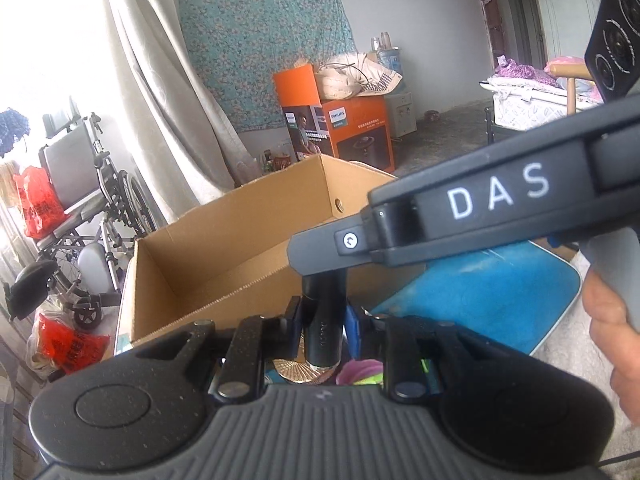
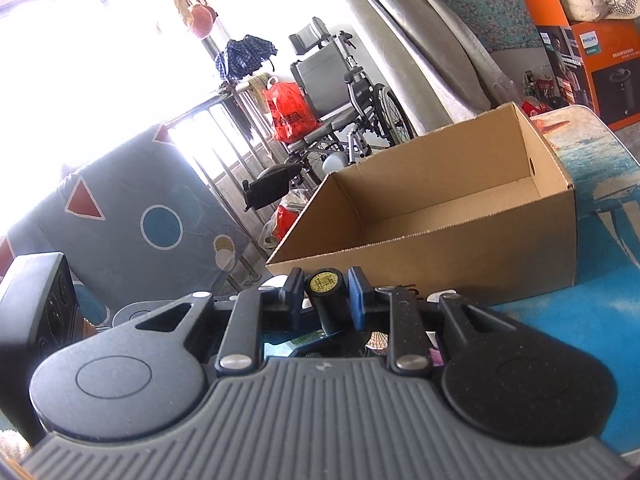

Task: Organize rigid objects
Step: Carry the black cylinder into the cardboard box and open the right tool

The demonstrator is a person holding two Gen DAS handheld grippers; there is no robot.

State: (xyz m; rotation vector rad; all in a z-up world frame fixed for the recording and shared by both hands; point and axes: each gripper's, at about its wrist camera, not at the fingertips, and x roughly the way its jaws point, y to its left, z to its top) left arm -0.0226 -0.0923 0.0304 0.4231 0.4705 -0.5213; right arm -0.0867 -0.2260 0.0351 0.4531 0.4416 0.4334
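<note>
Both tongs have something clamped right now. The left tongs [image 1: 323, 316] are closed tight on a dark, glossy cylindrical tube [image 1: 324, 320] with faint lettering down its side; it stands roughly upright between the blue pads, its top end hidden behind the other tool. Just under it, close to the camera, I can see a gold ribbed disc [image 1: 298, 372] and something pink and green, too cut off to name.

The right tongs [image 2: 326, 298] are pinched on a black cylinder with a round yellow label on its end [image 2: 325, 292], that end pointing away toward the box. In the left view the right tool's dark body marked "DAS" [image 1: 480, 208] crosses the frame from the right, with a person's hand [image 1: 612, 328] gripping its handle.

Right past both sets of tongs sits an open brown cardboard box [image 2: 440, 208] on a blue patterned counter [image 2: 592, 312]. The box's long side runs along the near-left part of the counter, and its far short wall has a round hole in it. Inside, only bare cardboard shows.

Farther back: a folded wheelchair [image 2: 340, 92] with a red plastic bag [image 2: 290, 114] on its seat, a pale curtain [image 1: 160, 92], and an orange Philips carton [image 1: 340, 128] against the wall.
</note>
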